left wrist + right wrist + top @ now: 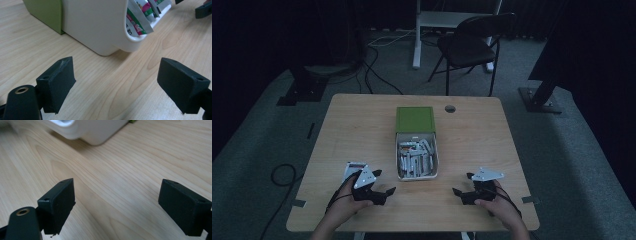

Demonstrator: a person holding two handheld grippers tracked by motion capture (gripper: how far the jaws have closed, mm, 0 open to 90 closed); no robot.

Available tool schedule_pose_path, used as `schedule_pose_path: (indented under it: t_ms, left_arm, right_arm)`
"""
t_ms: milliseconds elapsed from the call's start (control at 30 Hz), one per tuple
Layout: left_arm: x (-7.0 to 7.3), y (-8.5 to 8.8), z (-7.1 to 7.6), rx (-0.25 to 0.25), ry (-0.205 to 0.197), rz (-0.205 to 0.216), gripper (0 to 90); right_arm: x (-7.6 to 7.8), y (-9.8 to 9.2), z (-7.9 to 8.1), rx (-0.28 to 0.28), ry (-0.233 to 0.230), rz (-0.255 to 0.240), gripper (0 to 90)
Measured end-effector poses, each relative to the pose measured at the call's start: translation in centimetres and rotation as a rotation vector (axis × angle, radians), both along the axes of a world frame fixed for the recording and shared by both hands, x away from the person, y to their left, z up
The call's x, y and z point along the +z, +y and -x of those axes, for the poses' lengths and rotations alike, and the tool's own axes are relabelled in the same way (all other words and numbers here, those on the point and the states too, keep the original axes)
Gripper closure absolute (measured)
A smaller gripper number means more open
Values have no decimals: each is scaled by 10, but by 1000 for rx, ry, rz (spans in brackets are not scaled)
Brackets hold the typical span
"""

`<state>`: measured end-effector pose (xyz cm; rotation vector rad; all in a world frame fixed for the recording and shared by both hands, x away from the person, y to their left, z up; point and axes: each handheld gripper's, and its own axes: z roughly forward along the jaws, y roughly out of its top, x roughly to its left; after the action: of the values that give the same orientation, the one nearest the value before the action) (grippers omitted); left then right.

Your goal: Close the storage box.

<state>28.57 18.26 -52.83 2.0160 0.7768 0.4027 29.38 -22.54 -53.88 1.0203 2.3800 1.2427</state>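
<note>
A white open box [417,156] full of several small packets [414,159] stands mid-table, with a green box [415,119] right behind it. My left gripper [383,184] rests low over the wood at the white box's near left corner, jaws wide apart and empty. In the left gripper view the white box [100,27] and its packets [136,20] lie just ahead of the gripper [117,83]. My right gripper [463,184] sits at the box's near right, open and empty. The right gripper view has the gripper [117,205] over bare wood with the white box's corner [97,130] ahead.
The wooden table [362,130] has a round cable hole [450,108] near its far edge. A black chair [472,45] and a white desk leg [417,35] stand on the carpet beyond. Cables trail on the floor at left [282,175].
</note>
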Motion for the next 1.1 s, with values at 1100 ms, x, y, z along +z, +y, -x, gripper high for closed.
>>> schedule_pose_path:
  t_ms: [1100]
  left_arm:
    - [16,-13,-16,64,-136,92,152]
  right_arm:
    - [26,28,-19,15,-101,-178,136]
